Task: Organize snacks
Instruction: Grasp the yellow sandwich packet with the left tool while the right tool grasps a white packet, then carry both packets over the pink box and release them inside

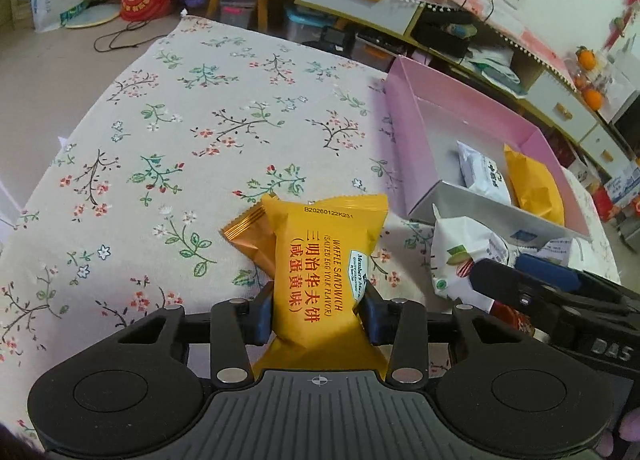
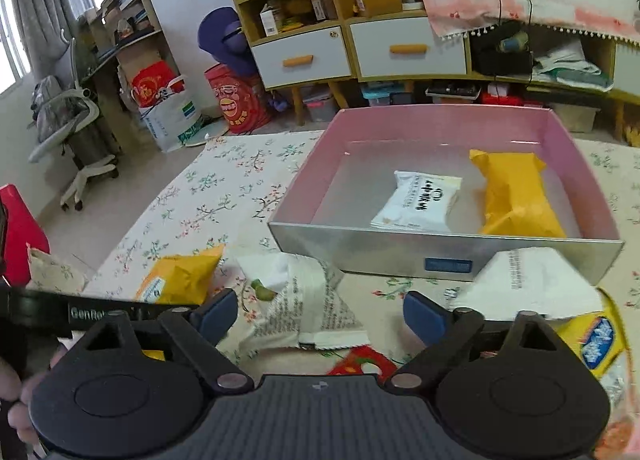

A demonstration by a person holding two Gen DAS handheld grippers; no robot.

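Two snacks already lie in the pink box [image 2: 560, 148], upper right of the right wrist view: a white packet [image 2: 418, 202] and, just beside it to the right, a yellow packet [image 2: 516, 196]. Our left gripper [image 1: 318, 310] is clamped on a yellow waffle sandwich packet [image 1: 324, 260] at the lower centre of the left wrist view, its blue pads [image 1: 262, 314] pressing both sides, above the flowered cloth [image 1: 180, 120]. Our right gripper [image 2: 320, 314] has its fingers spread apart with nothing between them, low over a white printed packet [image 2: 308, 308] at the bottom centre, in front of the box. Another white packet [image 2: 528, 284] lies against the box's silver front wall, and a yellow bag [image 2: 600, 344] sits at the lower right.
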